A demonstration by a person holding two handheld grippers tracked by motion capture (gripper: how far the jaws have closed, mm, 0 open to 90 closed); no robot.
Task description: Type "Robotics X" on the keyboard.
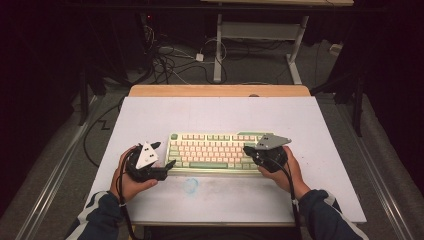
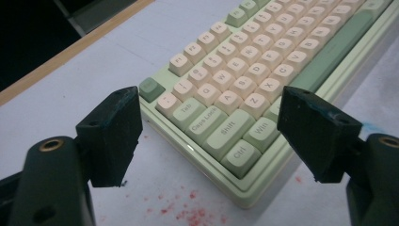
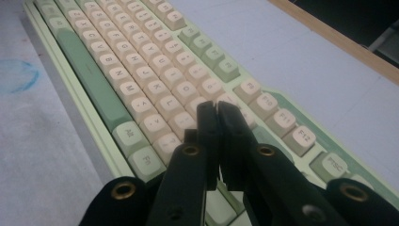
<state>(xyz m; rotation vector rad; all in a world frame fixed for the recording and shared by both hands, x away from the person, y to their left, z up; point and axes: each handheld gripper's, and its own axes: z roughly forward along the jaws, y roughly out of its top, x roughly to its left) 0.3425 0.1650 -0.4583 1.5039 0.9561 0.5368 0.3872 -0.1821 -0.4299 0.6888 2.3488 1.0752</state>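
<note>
Keyboard (image 1: 214,151) lying mid-table (image 1: 150,115), between both hands. Left gripper (image 2: 209,129) hanging at Ctrl corner, jaws spread wide, likely bracing that end. Right gripper (image 3: 217,109) hovering over right-side keys, jaws clenched on nothing, making single tip for pressing.

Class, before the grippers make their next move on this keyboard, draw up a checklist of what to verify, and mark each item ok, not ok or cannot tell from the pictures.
1. Keyboard lies flat on the white table: ok.
2. Left gripper open, jaws either side of the keyboard's left end near the Ctrl key: ok.
3. Left jaws touching the keyboard: cannot tell.
4. Right gripper shut, jaws together as one tip over the keys at the right end: ok.
5. Which key the right tip is aimed at: cannot tell, the jaws hide it.
6. Table around the keyboard clean: not ok, red specks and a blue smudge.
</note>
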